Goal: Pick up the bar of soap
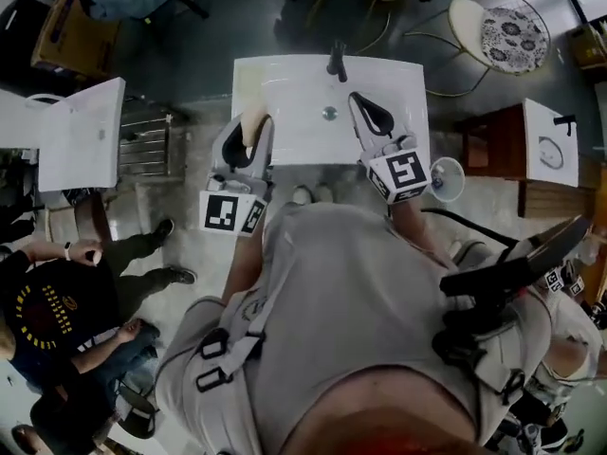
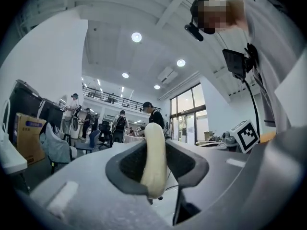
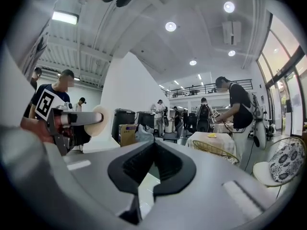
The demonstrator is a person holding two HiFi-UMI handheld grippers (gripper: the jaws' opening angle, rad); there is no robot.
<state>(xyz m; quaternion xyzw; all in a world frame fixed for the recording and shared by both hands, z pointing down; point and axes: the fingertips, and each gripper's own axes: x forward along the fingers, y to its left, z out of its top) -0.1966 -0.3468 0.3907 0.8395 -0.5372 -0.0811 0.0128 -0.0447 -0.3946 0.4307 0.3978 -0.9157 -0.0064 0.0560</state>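
The bar of soap (image 1: 253, 127) is a cream, rounded bar held edge-up in my left gripper (image 1: 254, 121), above the front left of the white sink (image 1: 294, 88). In the left gripper view the soap (image 2: 154, 159) stands between the two dark pads, with my left gripper (image 2: 154, 145) shut on it. My right gripper (image 1: 364, 104) hovers over the sink's right half, jaws together and empty. The right gripper view shows my right gripper (image 3: 154, 148) shut, and the soap (image 3: 95, 120) at the far left in the other gripper.
A black faucet (image 1: 337, 60) stands at the sink's far edge, with a drain (image 1: 329, 113) in the middle. A white counter (image 1: 81, 131) lies left, a wooden stand (image 1: 541, 150) right, a round chair (image 1: 512, 28) behind. People (image 1: 57, 301) stand at the lower left.
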